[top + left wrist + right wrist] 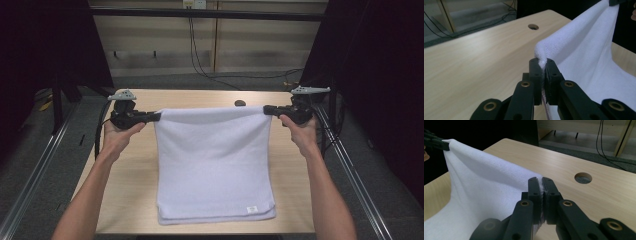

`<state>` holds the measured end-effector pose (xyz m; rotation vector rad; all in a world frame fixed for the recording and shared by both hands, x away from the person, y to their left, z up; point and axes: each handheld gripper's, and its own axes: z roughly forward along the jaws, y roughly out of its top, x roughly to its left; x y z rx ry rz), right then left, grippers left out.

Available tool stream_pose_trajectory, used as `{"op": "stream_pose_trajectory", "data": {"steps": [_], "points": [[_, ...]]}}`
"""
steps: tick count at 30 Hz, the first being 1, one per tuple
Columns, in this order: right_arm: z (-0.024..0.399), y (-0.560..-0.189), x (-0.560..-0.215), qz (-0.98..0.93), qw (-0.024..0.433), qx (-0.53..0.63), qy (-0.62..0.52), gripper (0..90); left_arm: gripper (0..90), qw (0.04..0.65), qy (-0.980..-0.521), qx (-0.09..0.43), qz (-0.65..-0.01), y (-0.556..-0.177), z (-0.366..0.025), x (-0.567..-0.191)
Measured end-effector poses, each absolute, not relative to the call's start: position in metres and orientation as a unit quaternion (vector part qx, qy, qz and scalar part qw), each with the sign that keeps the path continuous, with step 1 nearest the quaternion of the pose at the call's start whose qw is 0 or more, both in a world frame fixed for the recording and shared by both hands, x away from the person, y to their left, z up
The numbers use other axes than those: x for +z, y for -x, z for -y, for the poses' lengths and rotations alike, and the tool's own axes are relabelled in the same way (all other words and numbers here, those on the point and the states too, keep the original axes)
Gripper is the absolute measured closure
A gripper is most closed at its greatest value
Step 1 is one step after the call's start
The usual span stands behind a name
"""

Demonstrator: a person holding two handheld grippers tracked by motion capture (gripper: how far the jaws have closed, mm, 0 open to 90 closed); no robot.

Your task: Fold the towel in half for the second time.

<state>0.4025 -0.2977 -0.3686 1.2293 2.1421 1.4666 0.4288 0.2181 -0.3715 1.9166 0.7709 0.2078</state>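
Forearms reach in from below, each hand carrying a hand-held gripper. Left hand-held gripper point(150, 117) has its jaws closed tight on one upper corner of a white towel point(215, 160); in the left gripper view the cloth bunches into a small peak just above the jaw tips. Right hand-held gripper point(270, 109) is likewise clamped on the opposite upper corner, with only a thin sliver of pile showing between its jaws. Between the two, the towel's top edge is stretched level and lifted. From there the cloth slopes toward the person, its folded lower end lying on the bench point(125, 185) with a small label point(252, 209) near one corner. Beyond the right hand-held gripper, a round hole point(583, 177) is cut in the bench top.

Risk, as a judgement: the right grip looks shallow, so pulling the hands farther apart or lifting sharply could tug that corner free and let the towel sag or drop unevenly.
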Motion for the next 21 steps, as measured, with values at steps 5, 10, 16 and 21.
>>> {"op": "stream_pose_trajectory", "data": {"steps": [5,10,16,21], "points": [[0.3,-0.408,-0.353,-0.733,0.148,0.515,-0.42,86.4,86.2,0.52,-0.789,0.112,-0.307,-0.429,-0.214,-0.347],[0.303,-0.4,-0.339,-0.731,0.153,0.525,-0.408,86.4,86.3,0.524,-0.791,0.118,-0.292,-0.416,-0.216,-0.334],[0.3,-0.373,-0.357,-0.751,0.141,0.52,-0.383,86.4,86.3,0.523,-0.799,0.095,-0.282,-0.39,-0.217,-0.365],[0.299,-0.341,-0.372,-0.768,0.128,0.515,-0.359,86.4,86.2,0.525,-0.8,0.083,-0.28,-0.368,-0.224,-0.386]]}}
